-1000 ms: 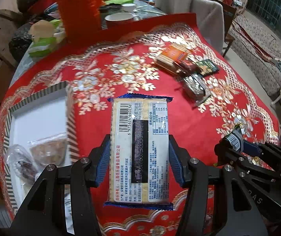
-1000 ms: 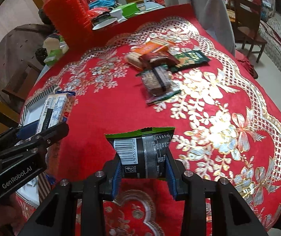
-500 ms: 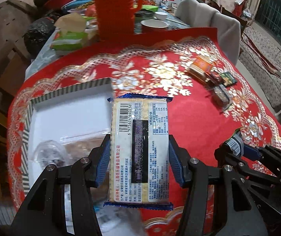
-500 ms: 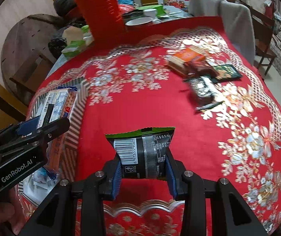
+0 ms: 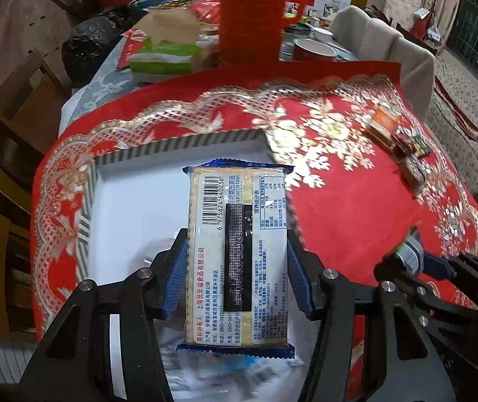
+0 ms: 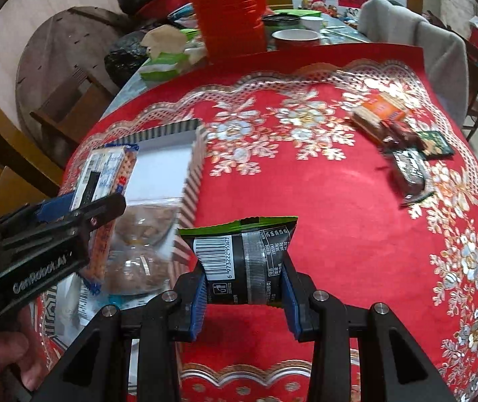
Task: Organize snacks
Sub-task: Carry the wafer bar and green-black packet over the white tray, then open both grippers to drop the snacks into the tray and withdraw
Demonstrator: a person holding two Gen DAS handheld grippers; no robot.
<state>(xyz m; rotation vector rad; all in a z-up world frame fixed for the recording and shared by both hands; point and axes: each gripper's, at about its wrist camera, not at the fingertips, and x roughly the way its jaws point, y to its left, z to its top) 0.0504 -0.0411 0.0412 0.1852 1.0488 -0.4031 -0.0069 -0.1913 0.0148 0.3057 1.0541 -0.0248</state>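
Observation:
My left gripper (image 5: 237, 268) is shut on a cracker pack (image 5: 237, 254) with blue ends and holds it over the white striped-rim box (image 5: 178, 142). From the right wrist view the left gripper (image 6: 81, 207) and its cracker pack (image 6: 105, 171) hang over the box (image 6: 193, 164), above clear bags of snacks (image 6: 138, 251). My right gripper (image 6: 244, 291) is shut on a black and green snack packet (image 6: 244, 261), just right of the box above the red cloth. It also shows in the left wrist view (image 5: 413, 261).
Several loose snacks (image 6: 393, 130) lie on the red floral tablecloth (image 6: 339, 217) at the far right. An orange jug (image 6: 228, 10), a tissue pack (image 6: 165, 63) and bowls (image 6: 295, 37) stand behind. Wooden chairs (image 5: 14, 110) stand left of the table.
Both grippers have moved left with their packs. The cracker pack now hangs over the middle of the box, and the right gripper has come up beside the box's right wall.

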